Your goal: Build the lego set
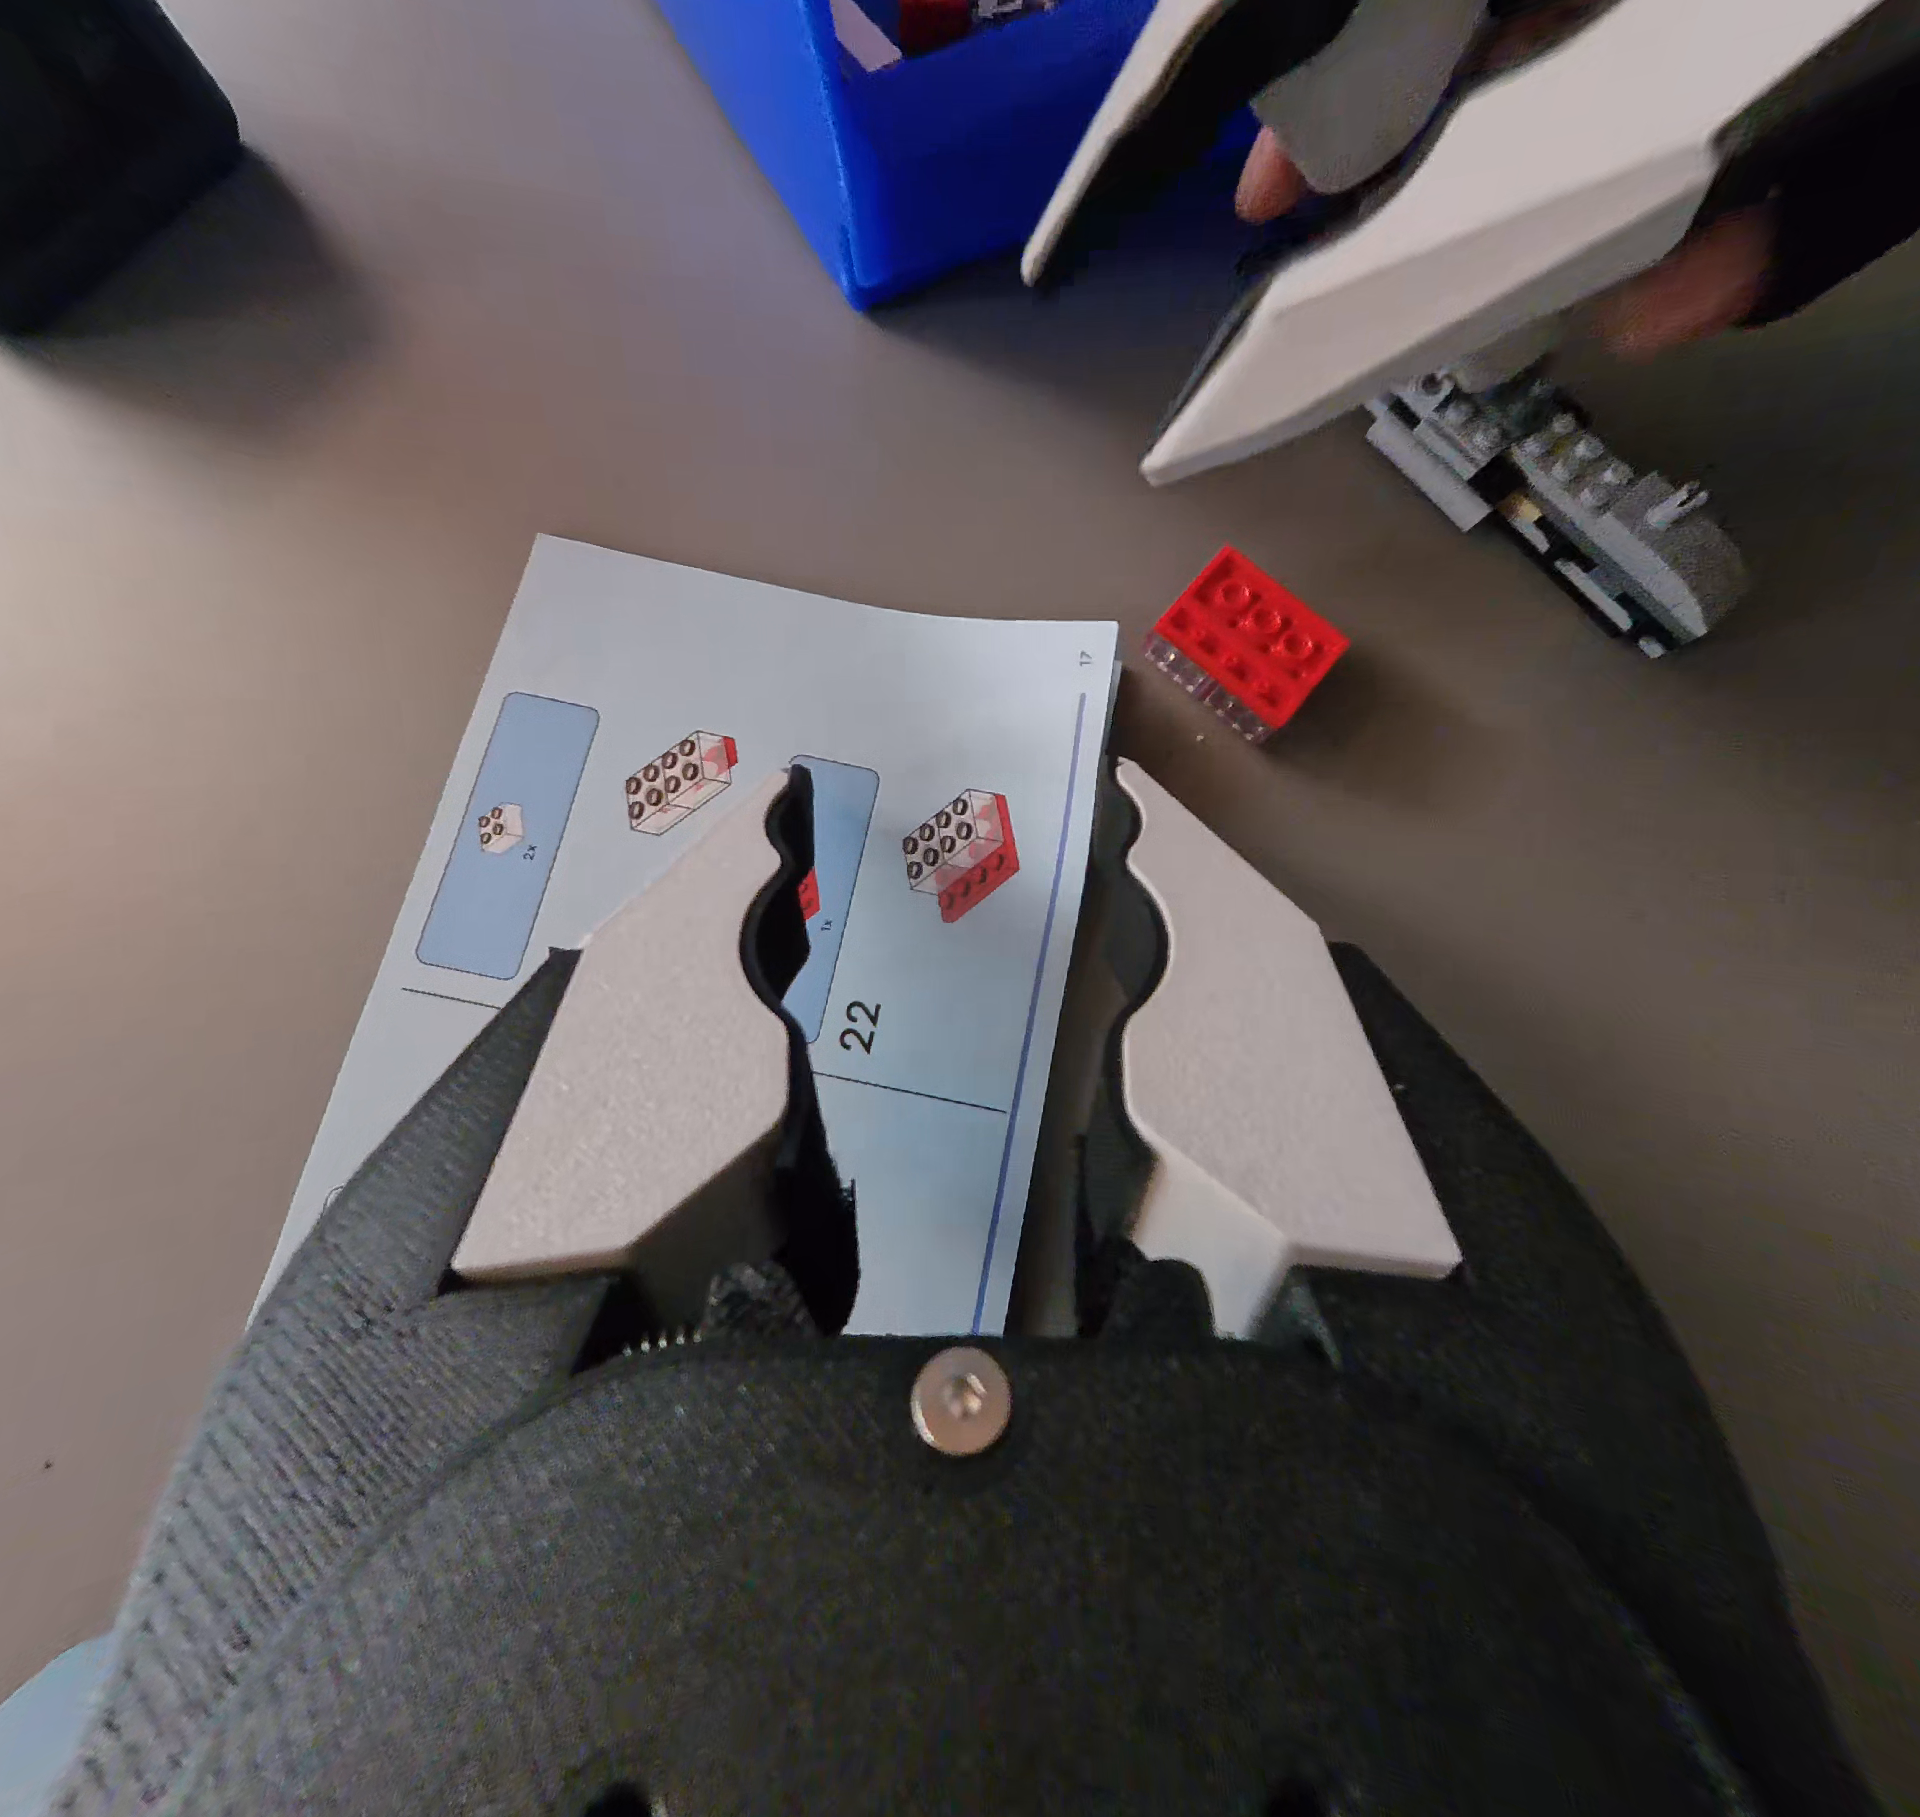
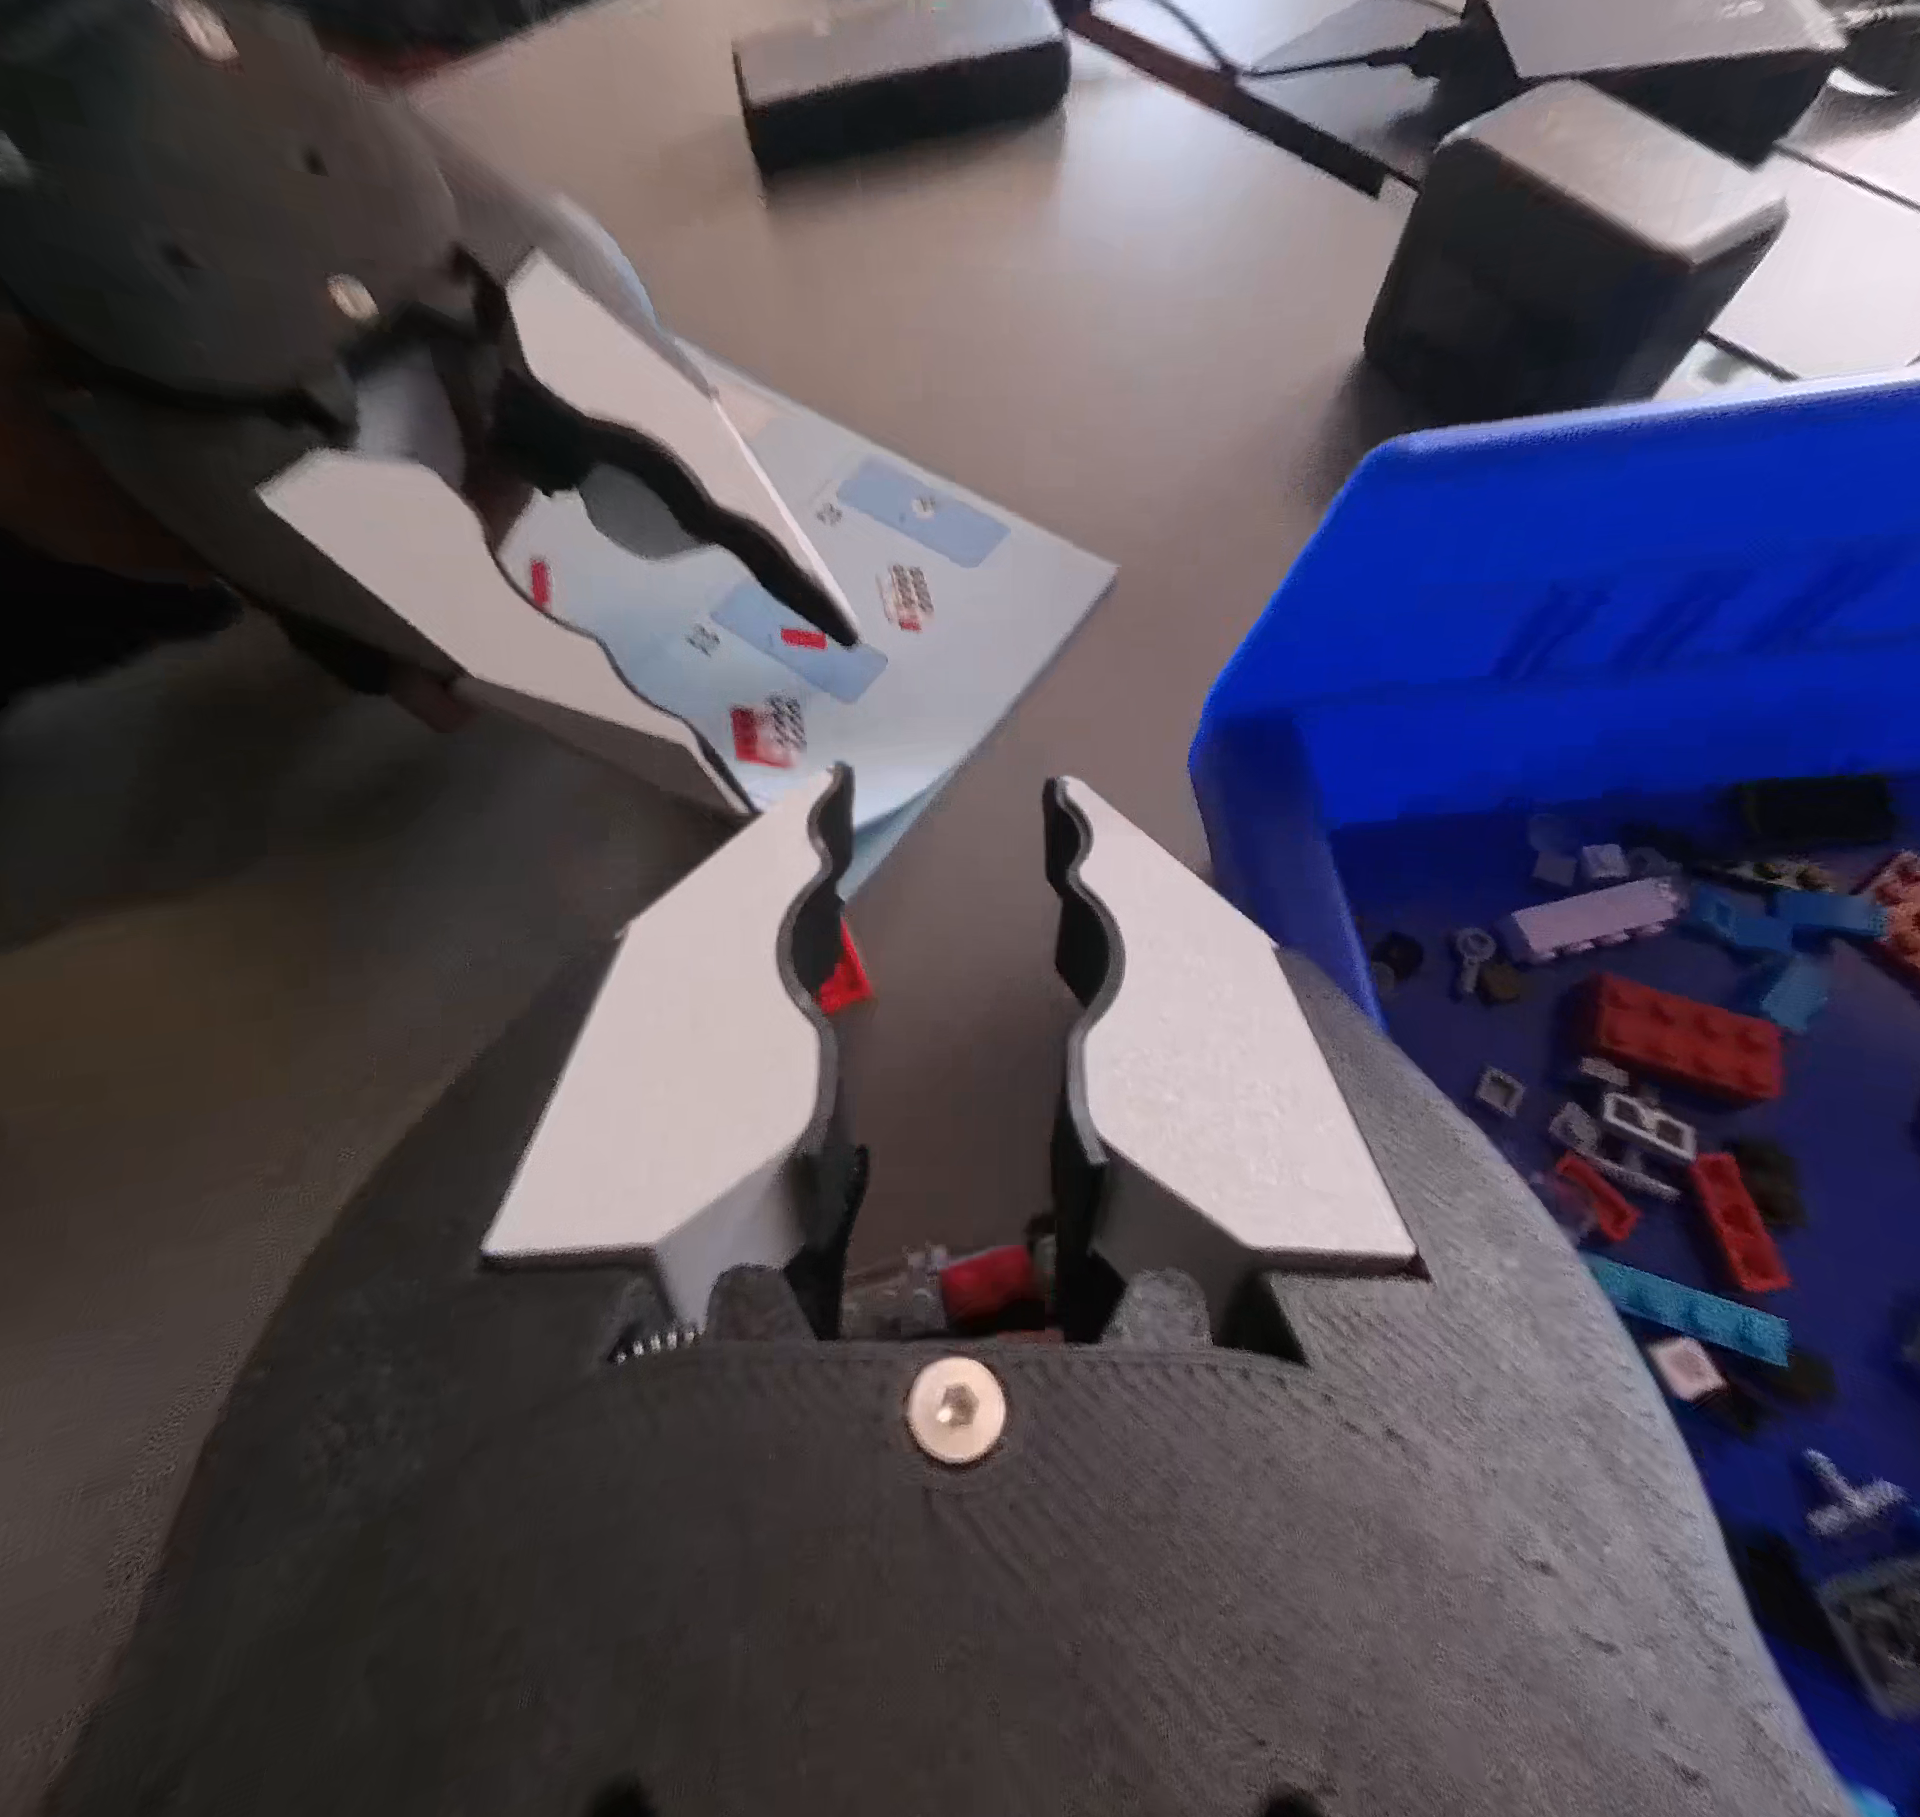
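My left gripper (image 1: pixel 956 780) is open and low over the open instruction booklet (image 1: pixel 727 687); its right finger sits at the page's right edge. A red brick stacked on clear bricks (image 1: pixel 1247 640) lies on the table just right of the booklet. A grey part-built model (image 1: pixel 1558 510) lies farther right, under my right gripper (image 1: pixel 1091 370), which is open and empty. In the right wrist view my right gripper (image 2: pixel 945 791) is open, with a red piece (image 2: pixel 844 978) showing beside its left finger. The left gripper (image 2: pixel 795 718) is there over the booklet (image 2: pixel 987 604), with one page lifted along its far finger.
A blue bin (image 1: pixel 935 157) of several loose bricks stands behind the booklet; it also shows in the right wrist view (image 2: pixel 1455 624). Black boxes (image 2: pixel 904 94) (image 2: pixel 1558 240) with cables sit at the far side of the table. A dark object (image 1: pixel 94 105) stands far left. About 7 cm separates my left fingertips from my right.
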Demonstrator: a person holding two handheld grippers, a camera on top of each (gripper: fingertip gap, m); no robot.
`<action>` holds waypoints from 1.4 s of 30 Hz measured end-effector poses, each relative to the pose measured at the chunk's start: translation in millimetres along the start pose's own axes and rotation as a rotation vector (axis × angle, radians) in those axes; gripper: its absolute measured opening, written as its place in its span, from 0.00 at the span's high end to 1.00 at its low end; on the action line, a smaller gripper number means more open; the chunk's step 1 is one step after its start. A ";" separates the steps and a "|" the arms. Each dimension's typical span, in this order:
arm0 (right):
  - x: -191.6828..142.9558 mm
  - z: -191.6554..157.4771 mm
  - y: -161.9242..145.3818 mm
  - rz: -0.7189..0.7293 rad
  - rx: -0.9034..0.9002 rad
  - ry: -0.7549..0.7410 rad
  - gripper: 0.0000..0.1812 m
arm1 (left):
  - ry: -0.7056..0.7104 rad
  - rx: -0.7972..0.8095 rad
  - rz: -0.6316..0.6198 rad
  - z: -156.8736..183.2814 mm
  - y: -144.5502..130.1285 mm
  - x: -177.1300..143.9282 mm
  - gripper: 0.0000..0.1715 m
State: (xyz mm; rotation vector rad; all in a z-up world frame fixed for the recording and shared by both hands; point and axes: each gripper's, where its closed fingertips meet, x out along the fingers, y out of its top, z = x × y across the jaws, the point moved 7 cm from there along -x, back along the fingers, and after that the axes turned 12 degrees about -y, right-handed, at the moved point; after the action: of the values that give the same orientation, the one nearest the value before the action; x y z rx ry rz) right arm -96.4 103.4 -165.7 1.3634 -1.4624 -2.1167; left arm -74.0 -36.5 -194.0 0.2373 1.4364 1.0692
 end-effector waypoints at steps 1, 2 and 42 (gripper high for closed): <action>1.8 -1.6 -2.2 -0.016 -0.049 -0.016 0.79 | -0.001 -0.004 0.003 -0.1 0.0 -0.5 0.68; 3.6 -3.3 -4.0 -0.030 -0.094 -0.027 0.79 | -0.002 -0.007 0.005 -0.4 0.1 -0.9 0.68; 21.1 -17.6 -2.2 -0.014 -0.443 -0.133 0.78 | -0.043 -0.071 0.048 -2.2 -0.2 -6.4 0.68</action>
State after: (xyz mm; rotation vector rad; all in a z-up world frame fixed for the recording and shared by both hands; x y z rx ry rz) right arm -93.3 80.3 -180.5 1.0855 -0.9387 -2.3900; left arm -74.6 -42.2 -190.2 0.2433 1.3578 1.1457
